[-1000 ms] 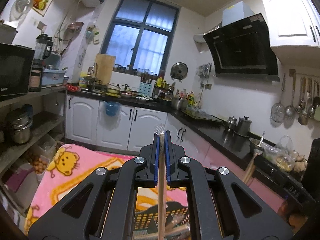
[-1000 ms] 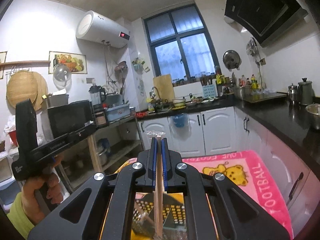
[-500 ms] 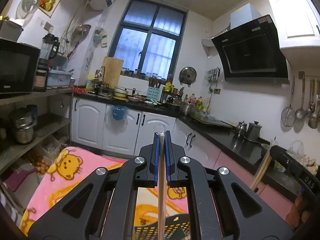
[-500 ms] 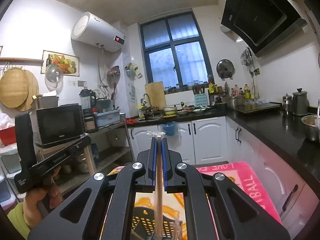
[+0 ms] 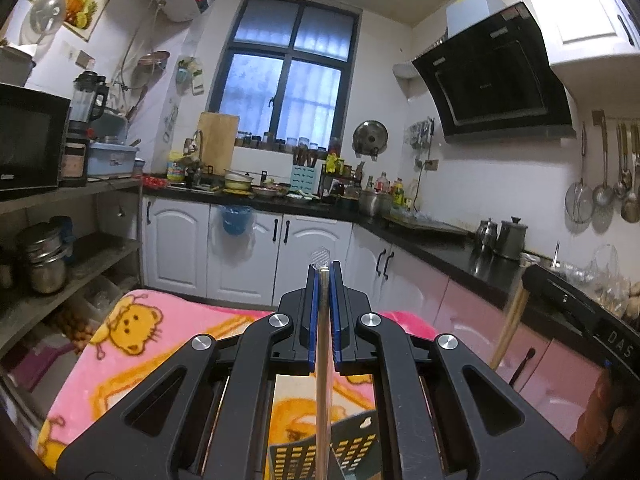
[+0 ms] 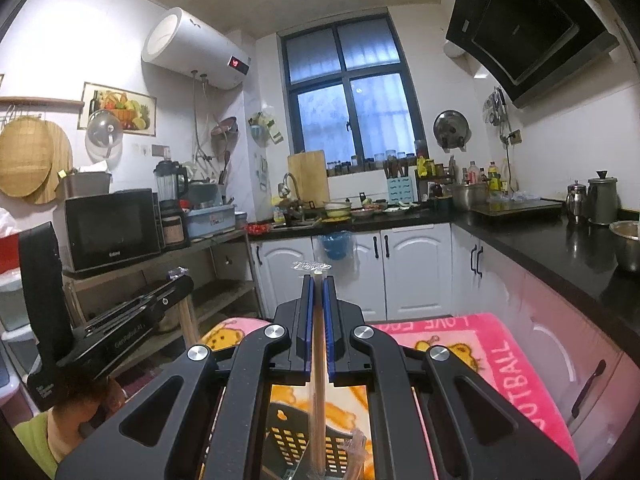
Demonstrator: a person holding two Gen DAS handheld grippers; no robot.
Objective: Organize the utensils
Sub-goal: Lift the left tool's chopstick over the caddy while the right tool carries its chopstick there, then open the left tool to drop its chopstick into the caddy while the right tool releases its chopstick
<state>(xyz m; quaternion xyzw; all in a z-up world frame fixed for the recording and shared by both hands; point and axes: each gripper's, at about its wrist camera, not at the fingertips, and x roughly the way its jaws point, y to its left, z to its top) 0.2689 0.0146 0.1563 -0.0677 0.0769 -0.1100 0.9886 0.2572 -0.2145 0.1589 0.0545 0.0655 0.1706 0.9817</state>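
My left gripper (image 5: 323,270) is shut on a thin wooden stick (image 5: 321,392) with a clear plastic end; the stick runs down between the jaws toward a black perforated basket (image 5: 304,458). My right gripper (image 6: 317,278) is shut on a similar wooden stick (image 6: 318,400), which hangs over the same basket (image 6: 296,440). The basket stands on a pink cartoon blanket (image 5: 120,344). Each gripper shows in the other's view: the right one (image 5: 580,320) with its stick, the left one (image 6: 120,320) at the left.
Black countertop (image 6: 560,248) with kettles and a steel bowl runs along the right. White cabinets (image 5: 240,252) stand ahead. A shelf with a microwave (image 6: 112,228) and pots is at the left. Ladles hang on the right wall (image 5: 608,172).
Both grippers have risen and tilted up, each still holding its stick. The basket has dropped lower in both views.
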